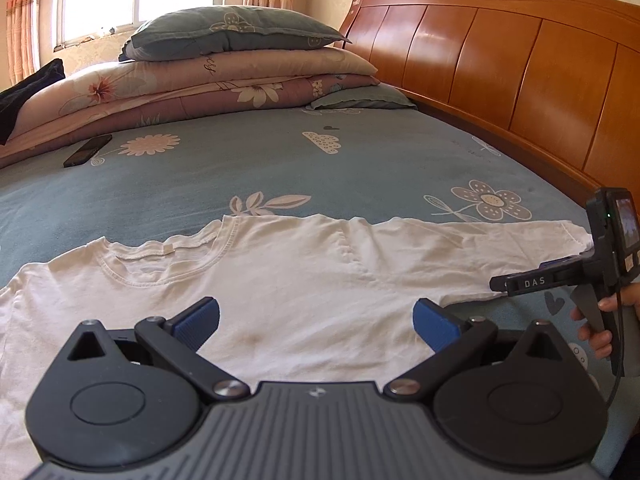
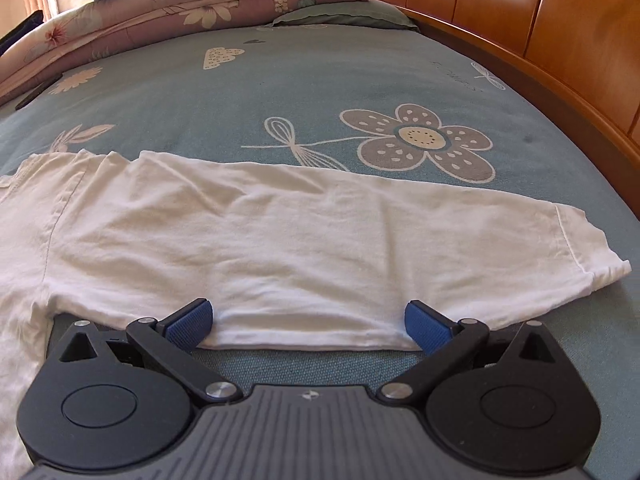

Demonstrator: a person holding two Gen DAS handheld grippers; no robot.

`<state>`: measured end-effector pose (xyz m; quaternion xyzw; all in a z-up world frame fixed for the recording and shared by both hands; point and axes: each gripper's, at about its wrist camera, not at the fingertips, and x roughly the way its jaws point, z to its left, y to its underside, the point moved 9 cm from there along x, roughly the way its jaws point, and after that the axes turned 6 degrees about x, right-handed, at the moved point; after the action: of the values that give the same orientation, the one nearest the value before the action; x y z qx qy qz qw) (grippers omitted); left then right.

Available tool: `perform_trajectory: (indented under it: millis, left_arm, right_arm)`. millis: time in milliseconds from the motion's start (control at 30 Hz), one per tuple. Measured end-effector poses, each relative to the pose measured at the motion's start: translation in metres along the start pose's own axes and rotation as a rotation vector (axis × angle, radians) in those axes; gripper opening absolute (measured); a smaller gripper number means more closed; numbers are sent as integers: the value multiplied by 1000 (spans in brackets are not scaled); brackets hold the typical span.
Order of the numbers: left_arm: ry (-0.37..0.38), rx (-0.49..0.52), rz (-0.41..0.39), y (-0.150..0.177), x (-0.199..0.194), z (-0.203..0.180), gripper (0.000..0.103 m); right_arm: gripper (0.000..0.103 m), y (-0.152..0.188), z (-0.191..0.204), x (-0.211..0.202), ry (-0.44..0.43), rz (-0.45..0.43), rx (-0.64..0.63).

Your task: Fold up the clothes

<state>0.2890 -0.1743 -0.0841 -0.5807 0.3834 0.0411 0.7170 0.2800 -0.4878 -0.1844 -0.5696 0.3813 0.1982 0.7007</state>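
Observation:
A white T-shirt [image 1: 304, 276] lies spread flat on the blue flowered bed sheet [image 1: 240, 168], collar toward the far left. My left gripper [image 1: 316, 322] hovers open over the shirt's chest, nothing between its blue pads. In the right wrist view the shirt's long right sleeve [image 2: 320, 232] stretches across the sheet [image 2: 360, 80]. My right gripper [image 2: 308, 322] stands open at the sleeve's near edge, its pads either side of the hem without clamping it. The right gripper [image 1: 520, 283] also shows in the left wrist view, held by a hand [image 1: 596, 328] at the sleeve's end.
Stacked quilts and pillows [image 1: 224, 68] sit at the far end of the bed. A dark phone [image 1: 88, 150] lies on the sheet near them. A wooden headboard [image 1: 500, 60] runs along the right side. A dark garment [image 1: 28, 88] lies at the far left.

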Motion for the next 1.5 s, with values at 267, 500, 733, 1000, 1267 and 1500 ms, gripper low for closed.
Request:
perform_trajectory:
  millis: [267,500,733,1000,1267,1500]
  left_arm:
    - [3,6,-15,-4,4,-5,102]
    - [9,42,-38,-19,25,-25,102]
    - [-8,-28,-72,-43,40,-31,102]
    - [145,-95,5,-59,78,-54,102]
    - [489,-339,220,-86,154,-83,102]
    - [560,-300,335,-73,206,-124,102]
  right_arm:
    - [103,-16,-17,-11,-11,-50,223]
    - [103,-14,3,8,112,8,125]
    - [103,-32,-5,17,129,-26,116]
    - [103,-27,-88,5,147,-64,350]
    - [103,-36,-83,11,83,-55,406]
    - [103,-32,-70,19,174,-30,239]
